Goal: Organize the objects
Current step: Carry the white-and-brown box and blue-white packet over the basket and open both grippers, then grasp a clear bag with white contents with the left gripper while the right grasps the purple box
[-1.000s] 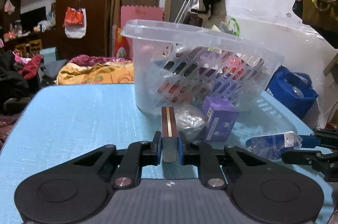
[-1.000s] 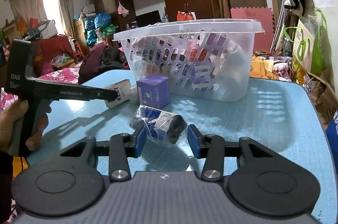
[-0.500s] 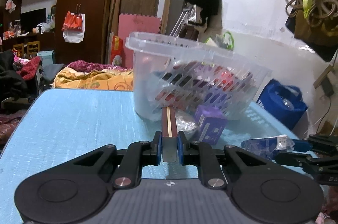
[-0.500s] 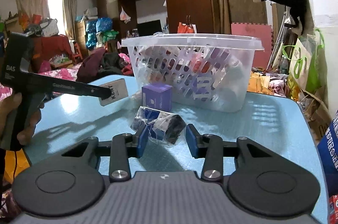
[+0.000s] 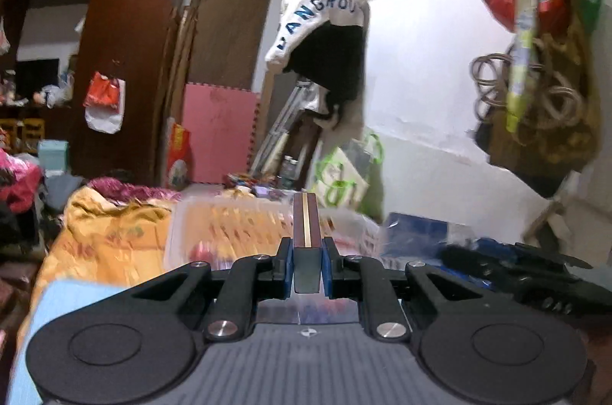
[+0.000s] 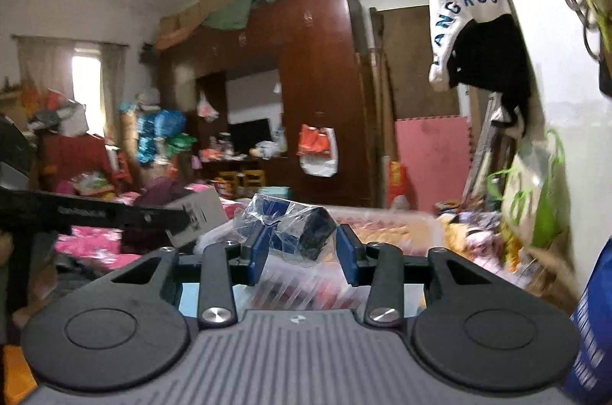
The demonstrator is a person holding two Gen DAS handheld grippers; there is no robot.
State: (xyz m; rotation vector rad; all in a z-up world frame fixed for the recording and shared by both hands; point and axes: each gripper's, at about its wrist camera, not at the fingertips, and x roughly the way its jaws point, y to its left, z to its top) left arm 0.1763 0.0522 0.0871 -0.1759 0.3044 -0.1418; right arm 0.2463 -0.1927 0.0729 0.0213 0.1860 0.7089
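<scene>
Both loads rose off the bench, basket [image 5: 237, 233] now below my fingers. Left fingers [image 5: 308, 265] pinched the slim box [image 5: 306, 225]; right fingers [image 6: 302, 252] pinched the crinkly wrapped packet [image 6: 290, 229]. Slick film could slip out short of the basket.

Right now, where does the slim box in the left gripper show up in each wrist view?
Left wrist: the slim box sits bottom centre, clamped edge-on in the left gripper.
Right wrist: the same box shows as a pale face at left, at the tip of the black gripper.
Shared landmark: the white hanging garment with blue letters.
</scene>
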